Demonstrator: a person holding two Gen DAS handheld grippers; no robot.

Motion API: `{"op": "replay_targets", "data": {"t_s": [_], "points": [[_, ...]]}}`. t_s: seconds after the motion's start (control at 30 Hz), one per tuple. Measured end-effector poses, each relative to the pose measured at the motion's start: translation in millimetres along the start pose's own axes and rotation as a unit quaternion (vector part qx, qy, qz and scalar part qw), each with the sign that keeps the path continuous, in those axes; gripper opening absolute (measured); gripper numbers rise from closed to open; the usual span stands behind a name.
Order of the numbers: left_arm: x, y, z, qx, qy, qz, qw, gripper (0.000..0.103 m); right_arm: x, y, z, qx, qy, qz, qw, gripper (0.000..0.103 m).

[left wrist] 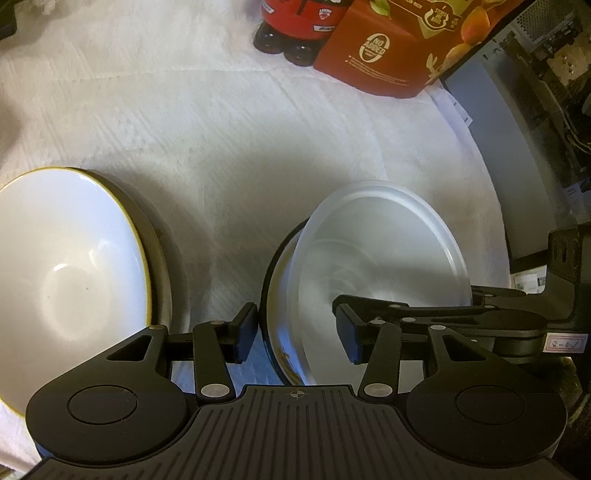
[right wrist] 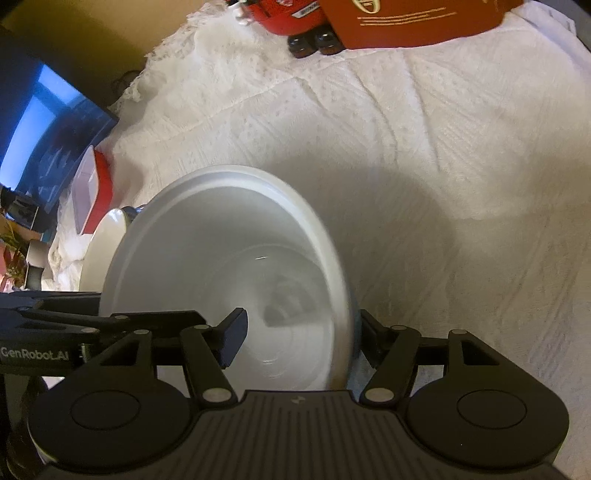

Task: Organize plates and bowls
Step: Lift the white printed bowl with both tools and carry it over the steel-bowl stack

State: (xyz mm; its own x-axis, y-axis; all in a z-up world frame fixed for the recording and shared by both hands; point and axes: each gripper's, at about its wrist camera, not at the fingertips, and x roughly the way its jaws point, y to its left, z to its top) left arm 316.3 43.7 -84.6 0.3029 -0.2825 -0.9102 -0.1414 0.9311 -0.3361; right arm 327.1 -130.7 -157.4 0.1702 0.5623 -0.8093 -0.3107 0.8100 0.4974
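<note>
Left wrist view, far left: a white glazed bowl with yellow rim (left wrist: 70, 266) is sitting on a flatter dark-edged dish (left wrist: 157, 258), smooth and glossy, one highlight showing in its well. Both are resting on the white tablecloth (left wrist: 221, 147), a woven fabric with a raised dotted texture and fold creases.

Centre: the left gripper (left wrist: 297, 334) is hovering with its jaws apart, nothing between the dark blue pads (left wrist: 245, 334) but cloth and the near edge of the next stack. One pad is sitting just outside the stack's rim, the other over its inside.

Right of centre: a translucent frosted plastic bowl (left wrist: 384, 258), round with stepped ridges, is nesting tilted inside a white bowl with a dark rim (left wrist: 275, 332) that is showing brownish marks on its inner wall.

Back edge: dark bottles with a red label (left wrist: 295, 33) are standing just beside a red juice carton (left wrist: 388, 55) printed with fruit.

Right wrist view: the right gripper (right wrist: 299, 341) is straddling the frosted bowl's (right wrist: 229, 266) near wall, one finger inside, the other outside against the rim; whether it is actually pinching I cannot tell. The bowl is slightly motion-blurred.

Count: three bowls, one flat dish, one carton, two bottle bases clearly showing, two grippers
</note>
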Motion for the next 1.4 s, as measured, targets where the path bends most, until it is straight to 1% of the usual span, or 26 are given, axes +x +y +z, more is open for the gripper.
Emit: {"op": "replay_targets", "data": {"t_s": [0.1, 0.23, 0.4, 0.57, 0.8, 1.0, 1.2, 1.4], "points": [[1, 1, 0, -0.003, 0.0, -0.002, 1.0, 0.051, 4, -2, -3, 0.007, 0.002, 0.002, 1.0, 0.065], [4, 0, 1, -0.002, 0.003, 0.001, 1.0, 0.051, 6, 3, -3, -0.004, 0.007, 0.001, 1.0, 0.065], [5, -5, 1, 0.012, 0.007, 0.013, 0.9998, 0.051, 7, 5, 0, -0.006, 0.012, 0.003, 1.0, 0.066], [6, -4, 2, 0.01, 0.006, 0.011, 0.9999, 0.051, 8, 5, 1, -0.01, 0.018, 0.006, 1.0, 0.067], [7, -6, 3, 0.006, 0.004, 0.016, 0.9998, 0.051, 7, 6, 4, -0.011, 0.021, -0.002, 1.0, 0.066], [4, -5, 4, 0.006, -0.002, 0.009, 0.9999, 0.051, -1, 12, 7, -0.013, 0.008, -0.014, 1.0, 0.064], [-17, -7, 12, 0.007, -0.02, 0.001, 0.9998, 0.051, -22, 27, 19, -0.016, -0.008, -0.016, 1.0, 0.064], [-64, 3, 26, 0.004, -0.059, -0.017, 0.9981, 0.05, -55, 72, 40, -0.055, -0.039, -0.007, 0.998, 0.064]]}}
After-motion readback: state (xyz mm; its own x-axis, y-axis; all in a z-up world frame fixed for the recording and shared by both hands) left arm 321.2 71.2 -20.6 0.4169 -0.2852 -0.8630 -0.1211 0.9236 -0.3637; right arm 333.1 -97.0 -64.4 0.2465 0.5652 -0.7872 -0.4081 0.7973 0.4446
